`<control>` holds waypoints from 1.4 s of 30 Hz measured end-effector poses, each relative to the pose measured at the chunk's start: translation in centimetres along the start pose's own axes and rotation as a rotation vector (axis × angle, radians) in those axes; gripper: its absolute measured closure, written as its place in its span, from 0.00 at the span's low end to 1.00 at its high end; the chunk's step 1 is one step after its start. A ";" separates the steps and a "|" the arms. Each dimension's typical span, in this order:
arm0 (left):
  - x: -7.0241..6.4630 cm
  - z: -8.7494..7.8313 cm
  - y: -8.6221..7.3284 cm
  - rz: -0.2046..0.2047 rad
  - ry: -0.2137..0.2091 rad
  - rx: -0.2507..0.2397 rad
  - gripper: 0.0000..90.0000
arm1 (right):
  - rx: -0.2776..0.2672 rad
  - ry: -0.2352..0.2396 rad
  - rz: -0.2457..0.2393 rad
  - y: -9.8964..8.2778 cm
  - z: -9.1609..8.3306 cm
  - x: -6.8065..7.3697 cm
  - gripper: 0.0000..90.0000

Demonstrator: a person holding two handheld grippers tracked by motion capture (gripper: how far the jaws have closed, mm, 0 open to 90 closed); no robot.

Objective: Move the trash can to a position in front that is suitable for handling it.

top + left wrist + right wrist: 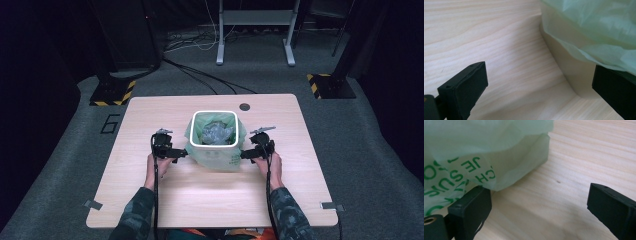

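Both grippers, left gripper and right gripper, stood wide open flanking the bin mid-table; pinching the bag's overhanging edge evenly would serve best.

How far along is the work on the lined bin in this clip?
Done: the green bag lines the white bin, folded over its rim, with crumpled waste inside. In hand: the left gripper and right gripper flank the bin, jaws open, nothing gripped. Left, probably: grasping the bag's overhang; it looks neither gathered nor lifted.
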State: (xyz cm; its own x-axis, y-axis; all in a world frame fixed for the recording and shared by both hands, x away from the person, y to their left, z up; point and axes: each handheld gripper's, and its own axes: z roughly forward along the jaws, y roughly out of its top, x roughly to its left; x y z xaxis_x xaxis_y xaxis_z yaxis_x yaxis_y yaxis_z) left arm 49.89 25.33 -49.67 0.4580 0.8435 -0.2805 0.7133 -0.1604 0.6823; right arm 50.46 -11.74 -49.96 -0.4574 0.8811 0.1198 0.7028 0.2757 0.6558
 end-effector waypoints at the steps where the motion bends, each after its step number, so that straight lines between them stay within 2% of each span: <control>1: 0.0 0.0 0.0 0.000 0.000 0.000 0.00 | -0.006 0.003 0.000 -0.2 -0.2 -0.2 0.06; 8: 0.7 -1.0 -0.9 -0.044 -0.021 0.012 0.00 | -0.020 0.008 0.017 -1.0 -1.4 -1.3 0.07; 12: 0.7 -1.6 -1.0 -0.042 -0.017 0.013 0.00 | -0.027 0.011 0.025 -1.5 -2.3 -1.9 0.08; 14: 0.7 -2.2 -1.0 -0.002 -0.016 -0.001 0.00 | -0.038 0.016 0.030 -1.6 -2.9 -2.3 0.08; 16: 0.7 -2.3 -1.0 0.010 -0.012 -0.004 0.00 | -0.042 0.022 0.026 -1.6 -3.3 -2.5 0.07; 21: 0.7 -3.0 -0.8 0.015 0.002 -0.019 0.00 | -0.069 0.030 0.041 -1.3 -4.1 -2.7 0.04; 23: 0.8 -3.3 -0.6 0.015 -0.017 -0.008 0.00 | -0.093 0.040 0.041 -0.9 -4.7 -2.7 0.04; 29: 0.7 -3.9 0.0 0.010 -0.054 -0.032 0.00 | -0.101 0.054 0.011 0.4 -5.7 -2.2 0.00; 32: 0.6 -4.3 0.5 0.017 -0.053 -0.032 0.00 | -0.096 0.053 -0.028 1.3 -6.2 -1.9 0.00; 33: 0.6 -4.4 0.7 0.013 -0.066 -0.037 0.00 | -0.087 0.052 -0.043 1.5 -6.3 -1.8 0.00; 34: 0.6 -4.7 1.2 -0.001 -0.074 -0.036 0.00 | -0.078 0.055 -0.053 1.7 -6.3 -1.7 0.00; 37: 0.4 -5.1 2.0 0.001 -0.073 -0.013 0.00 | -0.063 0.067 -0.078 2.4 -6.5 -1.6 0.00; 42: 0.0 -5.5 3.1 0.004 -0.072 -0.003 0.00 | -0.063 0.067 -0.080 3.3 -7.1 -1.5 0.00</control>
State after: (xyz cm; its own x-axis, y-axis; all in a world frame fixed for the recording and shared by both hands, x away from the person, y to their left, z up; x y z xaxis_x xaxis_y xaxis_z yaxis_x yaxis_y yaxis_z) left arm 49.21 27.68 -43.81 0.4977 0.8039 -0.3256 0.7100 -0.1620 0.6853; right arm 49.55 -14.85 -42.68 -0.5477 0.8290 0.1131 0.6280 0.3180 0.7103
